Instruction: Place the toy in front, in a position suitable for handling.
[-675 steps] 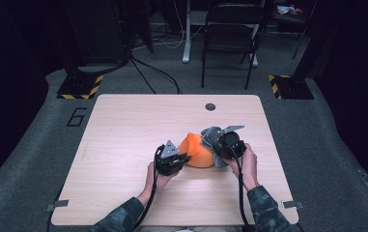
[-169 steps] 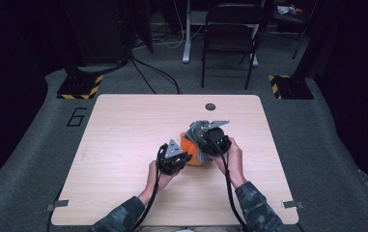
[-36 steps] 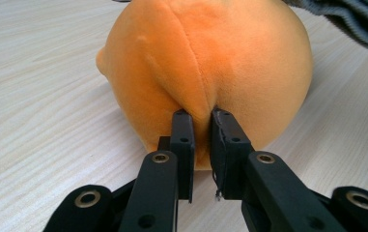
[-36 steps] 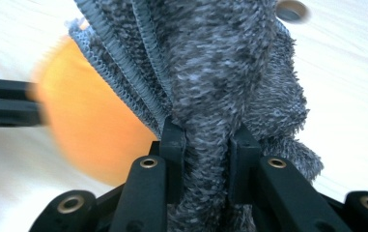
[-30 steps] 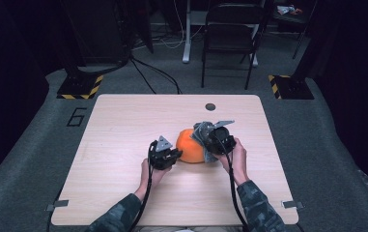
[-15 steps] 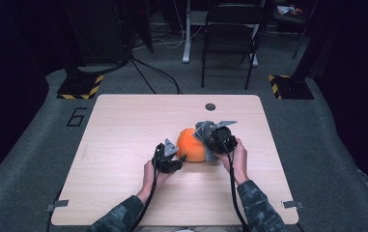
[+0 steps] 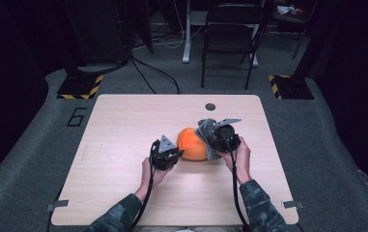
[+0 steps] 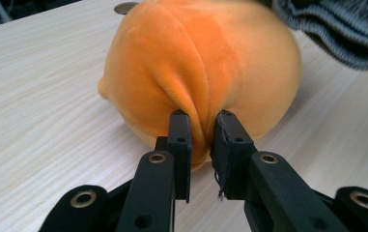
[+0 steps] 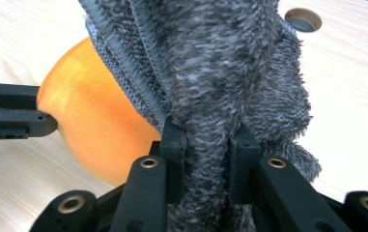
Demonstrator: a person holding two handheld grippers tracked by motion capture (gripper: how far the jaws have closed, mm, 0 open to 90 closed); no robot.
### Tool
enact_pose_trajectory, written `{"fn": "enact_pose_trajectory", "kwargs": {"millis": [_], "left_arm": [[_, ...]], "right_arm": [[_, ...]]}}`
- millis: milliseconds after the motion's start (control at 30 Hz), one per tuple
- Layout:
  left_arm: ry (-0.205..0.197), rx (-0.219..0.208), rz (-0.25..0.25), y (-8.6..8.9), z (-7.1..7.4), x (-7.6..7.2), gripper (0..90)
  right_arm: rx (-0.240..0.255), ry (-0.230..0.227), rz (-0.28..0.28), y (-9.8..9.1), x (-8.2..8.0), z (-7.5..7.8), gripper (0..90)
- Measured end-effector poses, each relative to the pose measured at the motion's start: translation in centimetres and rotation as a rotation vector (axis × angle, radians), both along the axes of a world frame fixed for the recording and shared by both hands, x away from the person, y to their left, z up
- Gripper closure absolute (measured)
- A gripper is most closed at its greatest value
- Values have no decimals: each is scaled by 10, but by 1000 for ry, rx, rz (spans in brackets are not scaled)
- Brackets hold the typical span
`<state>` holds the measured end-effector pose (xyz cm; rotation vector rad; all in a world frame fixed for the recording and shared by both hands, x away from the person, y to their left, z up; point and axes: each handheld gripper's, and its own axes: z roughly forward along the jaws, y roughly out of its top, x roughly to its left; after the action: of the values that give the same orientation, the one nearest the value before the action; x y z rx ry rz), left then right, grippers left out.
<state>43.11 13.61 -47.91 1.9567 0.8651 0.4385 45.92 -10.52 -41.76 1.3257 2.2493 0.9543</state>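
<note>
Left hand [image 7: 148, 175]: comes in from the bottom edge, holding the left gripper [image 7: 168, 153] just left of the plush.
Left gripper: jaws narrowed onto a pinched fold of orange fabric at the near end of the plush [image 8: 198, 72]; in its own view the fold sits squeezed between the two black jaws.
Plush: round, orange, resting on the tabletop [image 7: 123, 125] near its middle, between the two grippers [image 7: 192, 143].
Sock: grey, fuzzy knit with a ribbed edge [image 9: 220, 63]; it drapes over the right side of the plush [image 9: 94, 116] and touches it.
Right gripper [image 7: 219, 136]: jaws clamped on a bunched strip of the sock [image 7: 204, 128], just right of the plush.
Right hand [image 7: 238, 157]: holds that gripper from behind.
Hole [image 7: 210, 107]: small dark round opening in the tabletop, beyond the plush.
</note>
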Motion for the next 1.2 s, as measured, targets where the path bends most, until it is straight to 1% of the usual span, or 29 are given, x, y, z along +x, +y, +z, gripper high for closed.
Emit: {"fn": "enact_pose_trajectory", "kwargs": {"millis": [67,133,200,233,333,367,433,500,567,600,633,700,733,767,800,833,867,900,933,967,1000,1067,1200], "left_arm": [[10,-12,5,2,-1,1,784],[26,-27,8,4,-2,3,784],[29,-33,13,3,-3,3,784],[29,-22,11,4,-3,3,783],[27,-19,14,3,-4,3,782],[26,-18,15,3,-4,3,782],[21,-19,16,2,-4,2,782],[16,-19,7,0,-4,1,782],[7,-10,-1,-3,-4,0,782],[11,-6,-9,-3,-3,0,781],[5,-11,-6,-4,-4,-1,782],[6,-10,-16,-5,-4,-1,781],[8,-3,-22,-4,-3,-2,781],[0,-6,-16,-5,-4,-2,781],[1,-5,-17,-5,-4,-2,781],[4,1,-21,-4,-4,-1,781],[13,-5,-20,-4,-4,-1,781],[6,-2,-19,-3,-5,-1,781],[5,-5,-19,-3,-5,-1,781],[3,-4,-19,-3,-5,-1,781],[6,-8,-18,-3,-6,-1,781],[7,-8,-19,-2,-6,0,781],[8,-10,-19,-2,-6,0,781]], "right_arm": [[4,-16,17,4,-3,6,730],[9,-16,20,5,-4,7,730],[1,-25,35,11,-7,10,730],[-3,-27,45,14,-8,11,729],[-28,-31,76,22,-11,11,728],[-35,-27,80,25,-12,11,729],[-50,-35,82,29,-12,11,728],[-47,-35,86,33,-12,13,729],[-46,-47,100,38,-12,16,729],[-46,-45,106,40,-12,17,728],[-45,-47,105,42,-12,17,728],[-43,-60,130,48,-12,16,728],[-25,-62,141,51,-12,15,728],[-19,-60,157,54,-12,13,728],[-33,-54,160,56,-12,12,728],[-51,-53,158,58,-11,8,729],[-64,-51,158,60,-11,4,730],[-68,-47,149,59,-10,2,730],[-74,-50,156,58,-9,1,730],[-59,-43,147,55,-7,1,730],[-62,-34,136,53,-7,2,730],[-70,-37,121,46,-4,3,728],[-72,-22,77,33,2,2,726]]}}
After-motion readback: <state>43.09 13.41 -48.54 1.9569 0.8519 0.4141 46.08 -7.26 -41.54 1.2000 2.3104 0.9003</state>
